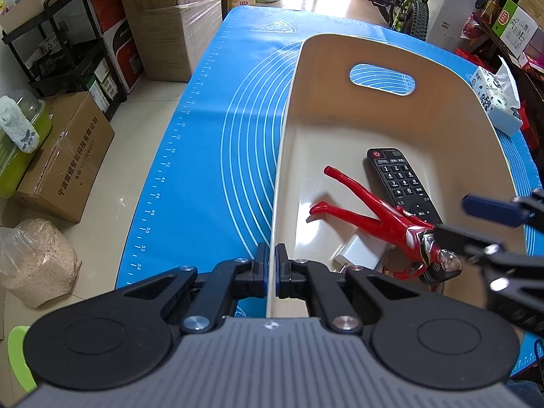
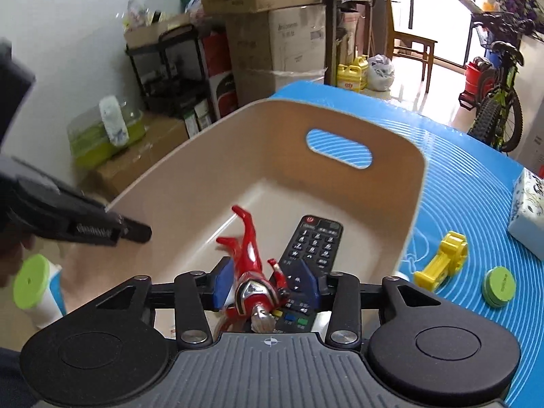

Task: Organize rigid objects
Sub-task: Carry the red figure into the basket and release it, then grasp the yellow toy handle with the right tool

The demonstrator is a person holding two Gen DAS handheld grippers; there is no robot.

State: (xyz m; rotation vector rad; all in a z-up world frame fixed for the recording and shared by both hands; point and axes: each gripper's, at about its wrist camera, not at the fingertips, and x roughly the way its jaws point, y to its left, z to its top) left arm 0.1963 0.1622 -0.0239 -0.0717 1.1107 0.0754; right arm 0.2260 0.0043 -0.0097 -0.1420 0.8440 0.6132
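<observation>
We log: left gripper point(image 1: 271, 265) clamped on the wall of the beige bin point(image 1: 442, 78). Right gripper point(image 2: 268, 282) parted, pads clear of the red figure point(image 2: 251, 272) lying in the bin. Remote point(image 2: 311, 248) at its 2 o'clock; key legends illegible. Blue mat point(image 1: 204, 156) printed with ruler numbers.

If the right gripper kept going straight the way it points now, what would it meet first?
Most likely the red figure, which lies in the bin right between the open jaws of the right gripper. The remote lies beside and partly under it, so that would come next. Depth is hard to judge here.
</observation>
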